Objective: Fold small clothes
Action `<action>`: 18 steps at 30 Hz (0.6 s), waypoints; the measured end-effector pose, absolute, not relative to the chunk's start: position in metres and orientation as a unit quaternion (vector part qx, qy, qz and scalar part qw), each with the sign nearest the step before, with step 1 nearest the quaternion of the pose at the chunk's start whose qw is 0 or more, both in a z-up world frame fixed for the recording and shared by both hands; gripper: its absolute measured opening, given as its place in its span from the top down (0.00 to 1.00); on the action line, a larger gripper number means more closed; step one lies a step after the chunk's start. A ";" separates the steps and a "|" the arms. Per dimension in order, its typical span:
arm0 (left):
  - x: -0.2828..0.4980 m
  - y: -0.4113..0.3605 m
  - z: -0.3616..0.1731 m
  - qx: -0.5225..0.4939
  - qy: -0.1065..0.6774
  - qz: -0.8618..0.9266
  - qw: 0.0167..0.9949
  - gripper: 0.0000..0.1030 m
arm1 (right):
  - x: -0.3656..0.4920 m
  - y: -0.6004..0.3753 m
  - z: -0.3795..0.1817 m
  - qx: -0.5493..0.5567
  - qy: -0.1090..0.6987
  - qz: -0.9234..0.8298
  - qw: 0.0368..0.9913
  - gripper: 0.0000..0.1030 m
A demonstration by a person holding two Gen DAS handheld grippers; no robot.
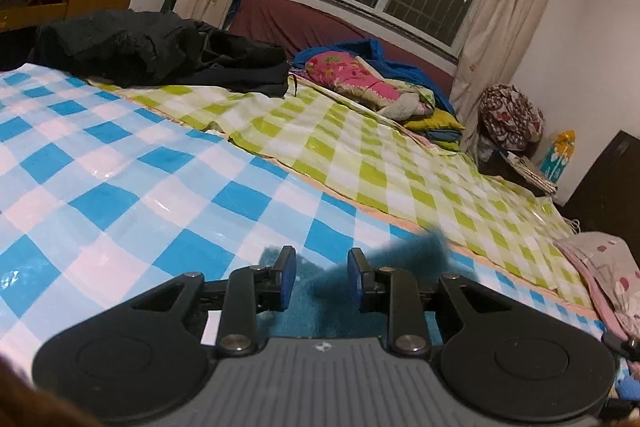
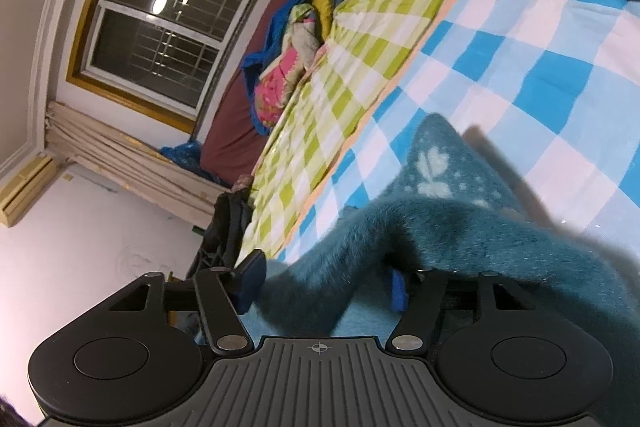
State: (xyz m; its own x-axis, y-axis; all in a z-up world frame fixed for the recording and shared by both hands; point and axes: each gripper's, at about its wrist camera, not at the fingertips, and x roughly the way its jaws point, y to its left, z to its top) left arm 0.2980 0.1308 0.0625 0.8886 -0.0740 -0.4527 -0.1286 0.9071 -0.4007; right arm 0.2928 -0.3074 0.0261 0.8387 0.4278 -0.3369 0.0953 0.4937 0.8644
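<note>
A fuzzy teal garment (image 2: pixel 440 227) with a pale flower print lies on the blue-checked sheet (image 2: pixel 520 47). My right gripper (image 2: pixel 324 279) is open, rolled on its side, and the cloth drapes between and over its fingers. In the left wrist view the same teal garment (image 1: pixel 316 291) lies under and between the fingers of my left gripper (image 1: pixel 321 279), which is open just above the blue-checked sheet (image 1: pixel 120 167). A blurred teal flap rises beside its right finger.
A green-checked sheet (image 1: pixel 360 147) covers the far half of the bed. Black clothing (image 1: pixel 160 47) is piled at the far left. A pink and blue bedding heap (image 1: pixel 360 75) lies by the window wall. A pale floral cloth (image 1: pixel 608 267) sits at the right edge.
</note>
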 end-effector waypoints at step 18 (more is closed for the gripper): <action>0.262 0.125 0.038 -0.127 0.265 0.027 0.955 0.56 | 0.268 -0.287 0.051 0.208 0.257 -0.002 0.944 0.43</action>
State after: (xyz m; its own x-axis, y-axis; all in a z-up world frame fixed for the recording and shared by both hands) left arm 0.2618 0.1254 0.0377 0.8582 -0.0163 -0.5130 -0.1185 0.9662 -0.2288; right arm 0.2682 -0.2869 0.0509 0.8680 0.1031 -0.4858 0.1111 0.9131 0.3923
